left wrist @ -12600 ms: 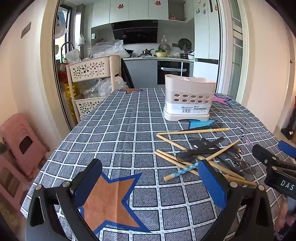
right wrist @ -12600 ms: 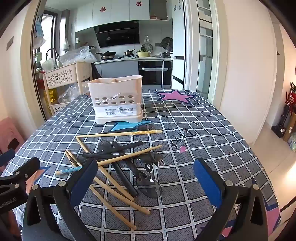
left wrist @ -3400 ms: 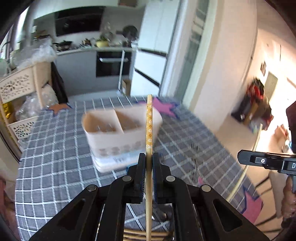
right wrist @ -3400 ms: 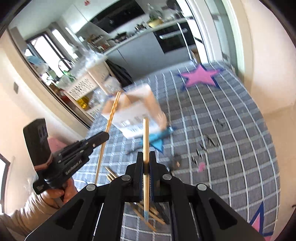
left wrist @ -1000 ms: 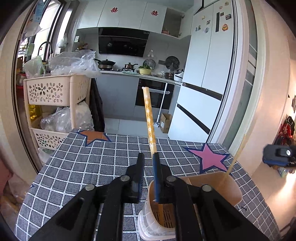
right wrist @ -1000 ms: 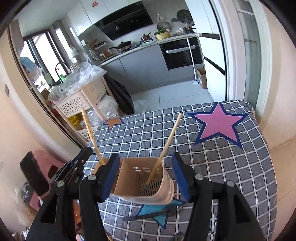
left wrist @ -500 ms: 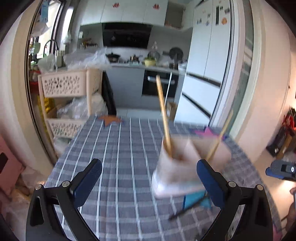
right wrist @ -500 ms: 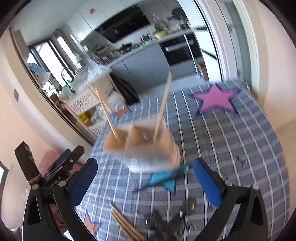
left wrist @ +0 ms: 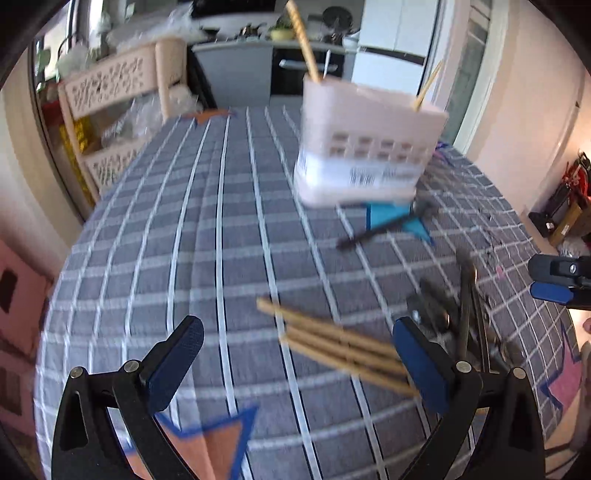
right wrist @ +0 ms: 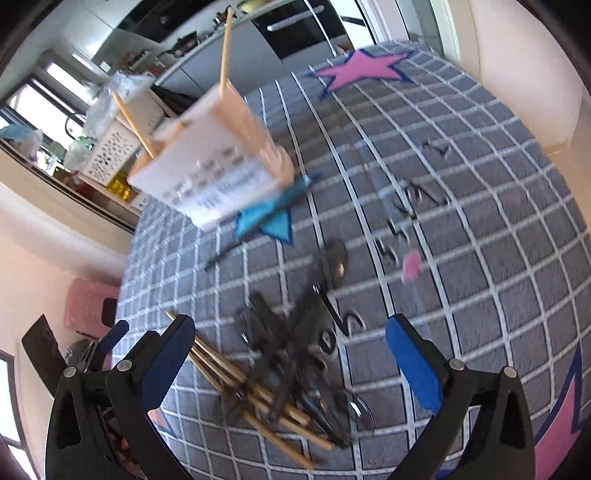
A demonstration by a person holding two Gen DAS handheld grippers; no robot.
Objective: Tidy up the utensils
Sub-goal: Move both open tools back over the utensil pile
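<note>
The round table under a grey checked cloth with white lines [left wrist: 229, 206] fills both views. At its far side stands the pale pink plastic utensil holder with a row of holes [left wrist: 365, 147]; two wooden chopsticks [left wrist: 304, 35] already stand in it, one at each end.

Near the hands lies the rest: a bundle of bare wooden chopsticks [left wrist: 340, 349], and to the right of it a blurred heap of dark-handled metal utensils [right wrist: 295, 350], which I cannot tell apart.

The left gripper [left wrist: 295, 360] has its blue pads wide apart and holds nothing; the right gripper [right wrist: 291, 356] is the same, and its jaws have just been opening.

The chopstick bundle lies just beyond the left fingertips, towards the right pad. Its long axis runs from far-left to near-right, across the gap. I think the left hand is nearer to it, and the right one to the dark heap.
</note>
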